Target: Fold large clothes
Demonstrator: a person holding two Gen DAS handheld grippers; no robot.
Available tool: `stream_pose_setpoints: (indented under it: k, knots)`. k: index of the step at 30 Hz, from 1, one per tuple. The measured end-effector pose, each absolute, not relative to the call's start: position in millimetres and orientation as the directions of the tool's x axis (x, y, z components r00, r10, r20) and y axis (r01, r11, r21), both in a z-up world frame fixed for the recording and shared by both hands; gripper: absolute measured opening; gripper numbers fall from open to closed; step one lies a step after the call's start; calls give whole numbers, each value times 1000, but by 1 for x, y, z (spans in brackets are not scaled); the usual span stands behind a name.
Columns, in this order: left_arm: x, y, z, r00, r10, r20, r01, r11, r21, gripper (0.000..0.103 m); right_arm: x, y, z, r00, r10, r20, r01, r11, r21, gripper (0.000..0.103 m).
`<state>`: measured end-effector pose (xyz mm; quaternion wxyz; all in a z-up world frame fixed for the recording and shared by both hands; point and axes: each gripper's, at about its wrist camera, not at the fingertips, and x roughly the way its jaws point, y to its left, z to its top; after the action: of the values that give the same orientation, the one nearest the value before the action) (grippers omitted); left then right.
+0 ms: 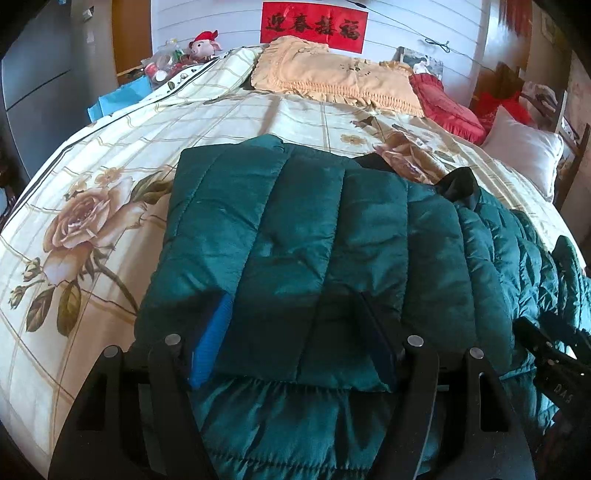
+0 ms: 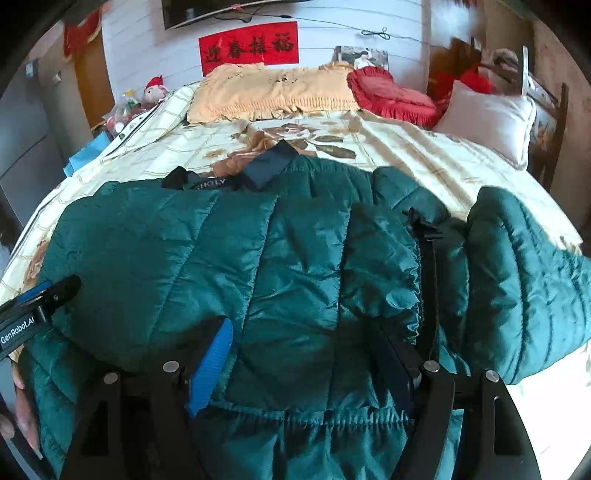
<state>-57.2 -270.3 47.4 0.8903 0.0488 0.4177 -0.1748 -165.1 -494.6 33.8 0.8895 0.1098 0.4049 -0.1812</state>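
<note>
Daylight is filling both fisheye views, with edges bending and darkening.
Soft sheen is showing on the jacket (image 1: 295, 236); the tongs (image 2: 303, 354) are casting shade beneath; the far right corner is possibly blurring slightly.

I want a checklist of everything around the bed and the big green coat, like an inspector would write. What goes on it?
Surface: bed with cream rose-print quilt, flat, mostly smooth.
Job's things: dark green quilted puffer jacket lying on the quilt, a panel folded over its middle, one sleeve out to the right.
Clutter: peach frilled pillow, red frilled cushion, white pillow, pig plush toy by the headboard.
Grippers: left gripper and right gripper both open, fingers spread over the jacket's near edge.
Cables: thin black wire along the white wall.
Surroundings: red banner with Chinese characters, framed photo.
</note>
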Motion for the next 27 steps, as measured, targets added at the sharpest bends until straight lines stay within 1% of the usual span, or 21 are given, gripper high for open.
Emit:
stream_pose_setpoints:
  k: [4,8,14,18,20,24,27]
  knots:
    - [-57,-271,45,596,-261,-760,353,935,-44,71,-160,-491,31,589,-259,-766,409,912,7,74]
    - [-57,-272,44,596,-260,-760,354,934,-42,71,-162,-488,40,583,-268,-767,409,912,-7,74]
    - [-58,-273,44,601,-253,-758,353,935,-32,71,-186,-480,60,636,-270,-723,412,911,23,74]
    - [-60,-272,45,604,-247,-758,351,936,-26,71,-175,-480,37,571,-270,-775,398,917,-26,74]
    - [-63,-271,47,598,-244,-763,349,937,-26,71,-173,-480,34,562,-272,-781,396,917,-34,74]
    - [-76,-268,56,591,-252,-766,360,932,-29,71,-182,-480,50,584,-244,-774,388,922,2,74]
    - [-89,-267,66,592,-278,-756,377,925,-45,71,-198,-479,68,614,-242,-751,385,923,18,74]
